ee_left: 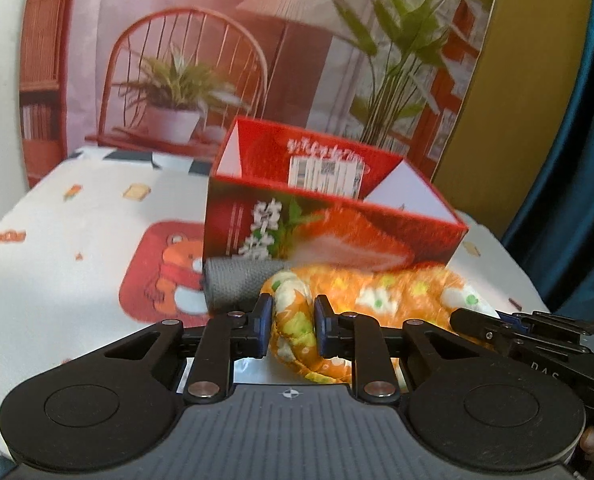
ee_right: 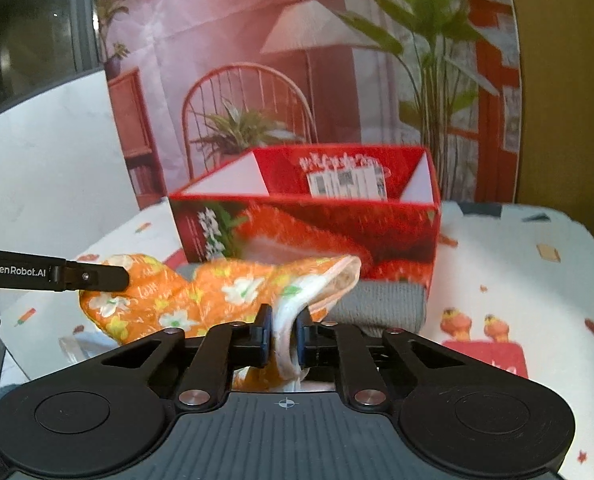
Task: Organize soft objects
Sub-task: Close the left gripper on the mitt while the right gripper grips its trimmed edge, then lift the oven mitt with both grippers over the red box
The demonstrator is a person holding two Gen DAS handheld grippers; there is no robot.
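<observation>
My left gripper sits at the bottom centre of its own view, and its blue pads are pressed onto a bunched end of the orange flowered cloth. From there the cloth stretches toward the right of the frame, lying in front of the red box. My right gripper is clamped narrow on the other end of the same cloth, on its pale edge, low in the middle of its view. In that view the cloth runs off to the left, where the tip of my left gripper comes in from the left edge and meets it.

The red box stands open-topped in the middle of both views, on a white tablecloth printed with cartoon bears. A rolled grey cloth lies against the foot of the box, just behind the orange cloth; in the right view it shows at right of centre. Behind the box hangs a backdrop picturing a chair, a lamp and plants.
</observation>
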